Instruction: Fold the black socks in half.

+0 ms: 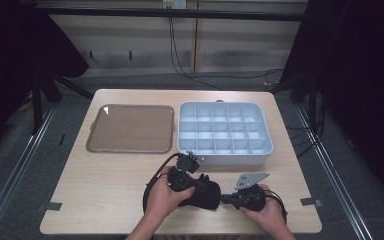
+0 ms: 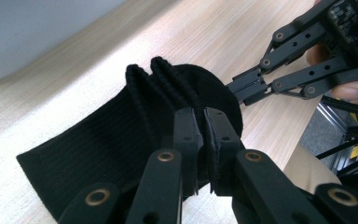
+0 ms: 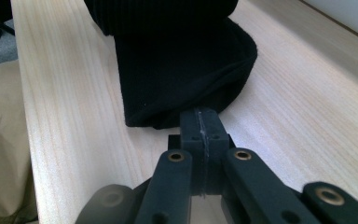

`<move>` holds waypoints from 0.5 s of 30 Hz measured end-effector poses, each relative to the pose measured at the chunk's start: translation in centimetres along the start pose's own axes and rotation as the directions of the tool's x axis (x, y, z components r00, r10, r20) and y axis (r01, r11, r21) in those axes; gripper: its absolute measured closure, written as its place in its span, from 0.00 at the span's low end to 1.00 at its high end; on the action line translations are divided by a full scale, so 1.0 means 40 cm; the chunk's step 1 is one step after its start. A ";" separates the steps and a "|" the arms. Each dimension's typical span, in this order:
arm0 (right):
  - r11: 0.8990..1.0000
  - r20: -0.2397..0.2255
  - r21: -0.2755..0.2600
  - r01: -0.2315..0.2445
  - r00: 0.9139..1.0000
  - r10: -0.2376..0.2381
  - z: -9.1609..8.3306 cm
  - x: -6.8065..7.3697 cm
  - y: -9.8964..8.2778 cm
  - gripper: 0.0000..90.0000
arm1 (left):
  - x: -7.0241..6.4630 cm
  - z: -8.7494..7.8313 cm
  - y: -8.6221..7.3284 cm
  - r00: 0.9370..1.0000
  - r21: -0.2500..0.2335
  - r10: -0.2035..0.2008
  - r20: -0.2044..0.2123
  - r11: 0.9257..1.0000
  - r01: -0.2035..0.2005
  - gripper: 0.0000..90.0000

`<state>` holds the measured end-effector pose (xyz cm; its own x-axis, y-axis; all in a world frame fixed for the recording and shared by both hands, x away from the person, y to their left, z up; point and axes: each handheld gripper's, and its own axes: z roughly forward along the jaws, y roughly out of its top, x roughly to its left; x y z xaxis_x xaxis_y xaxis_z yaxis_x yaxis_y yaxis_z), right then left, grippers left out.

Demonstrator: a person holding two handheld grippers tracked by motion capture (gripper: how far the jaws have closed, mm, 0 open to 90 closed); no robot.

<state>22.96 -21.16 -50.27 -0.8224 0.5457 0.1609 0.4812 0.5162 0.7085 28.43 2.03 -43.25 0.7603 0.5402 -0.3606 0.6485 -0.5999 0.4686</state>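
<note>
A black sock [image 2: 121, 135] is being handled near the front edge of the bench [image 1: 105, 190], its bunched cuff pinched in the left tool [image 2: 200, 135]. The right tool [image 3: 200, 135] is clamped together at the toe end, though fabric between its pads cannot be confirmed. A fold or roll is judged underway; next, the ends need bringing together.

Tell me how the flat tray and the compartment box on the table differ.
The flat tray is brownish, shallow and undivided; the compartment box is pale blue-grey, deeper and split into a grid of cells. The tray lies left, the box right. Both are rounded rectangles with nothing in them, resting on the table.
</note>
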 end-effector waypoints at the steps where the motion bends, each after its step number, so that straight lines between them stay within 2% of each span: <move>1: 1.000 0.002 0.001 0.001 1.000 -0.001 0.000 0.000 0.000 1.00 | 0.000 0.001 0.000 1.000 0.000 -0.002 0.002 1.000 0.002 0.93; 15: 1.000 -0.003 0.004 0.001 1.000 -0.001 0.001 0.000 0.002 1.00 | -0.004 0.035 -0.002 1.000 0.026 -0.004 0.006 1.000 0.004 0.93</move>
<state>22.99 -21.08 -50.25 -0.8238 0.5433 0.1616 0.4812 0.5195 0.7061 28.31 1.19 -44.37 0.7581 0.5389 -0.3672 0.6519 -0.6129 0.4465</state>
